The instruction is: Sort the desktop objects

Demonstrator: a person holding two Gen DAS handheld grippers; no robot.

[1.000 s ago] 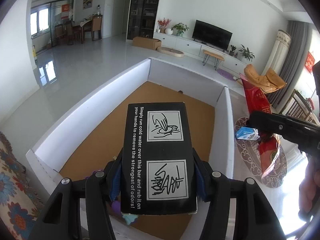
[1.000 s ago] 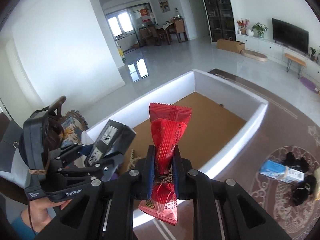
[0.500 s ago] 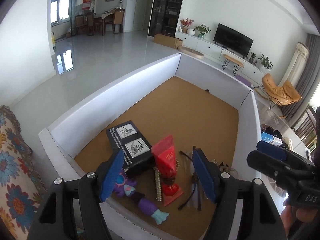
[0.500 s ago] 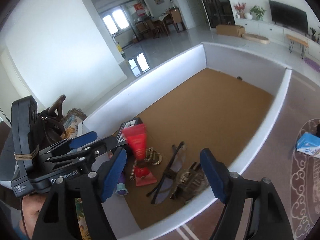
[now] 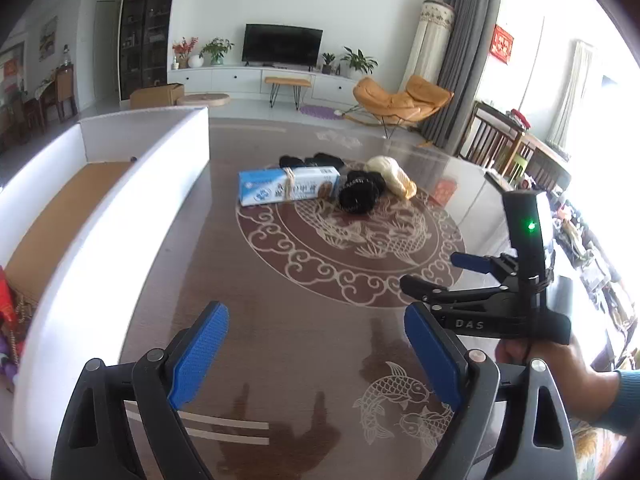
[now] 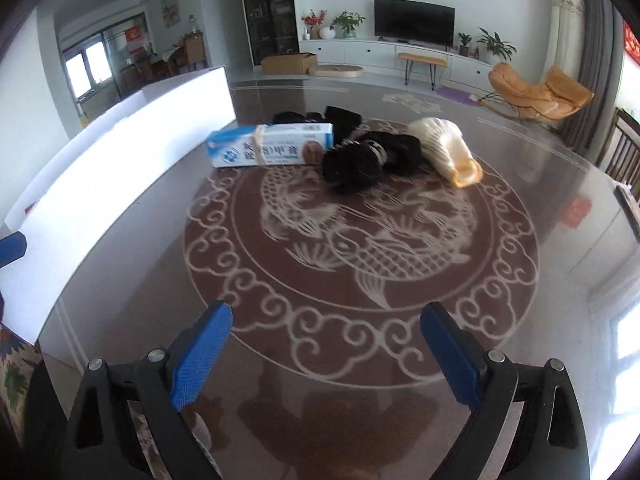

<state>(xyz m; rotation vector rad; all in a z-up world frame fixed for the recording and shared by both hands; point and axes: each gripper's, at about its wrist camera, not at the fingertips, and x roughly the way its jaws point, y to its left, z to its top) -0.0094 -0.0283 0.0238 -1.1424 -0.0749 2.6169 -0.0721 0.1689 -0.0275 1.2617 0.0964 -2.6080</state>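
Observation:
A blue-and-white carton [image 5: 288,191] [image 6: 272,150] tied with string lies on the brown patterned table, far ahead of both grippers. Beside it lie black bundled items [image 5: 358,196] [image 6: 360,164] and a cream-yellow bundle [image 5: 394,176] [image 6: 446,150]. My left gripper [image 5: 316,354] is open and empty above the near table. My right gripper [image 6: 326,354] is open and empty; it also shows in the left wrist view [image 5: 436,276] at the right, held in a hand. The white-walled box [image 5: 100,224] [image 6: 120,168] with a cork floor stands at the left.
Red and purple items [image 5: 8,320] show at the box's near left corner. The table [image 5: 320,264] has a glossy top with a round dragon pattern. Its far right edge [image 6: 600,184] drops off toward chairs.
Both grippers have swung right, away from the box and toward the table's middle. A second ago the left held a black box and the right a red packet; both lay in the box half a second ago.

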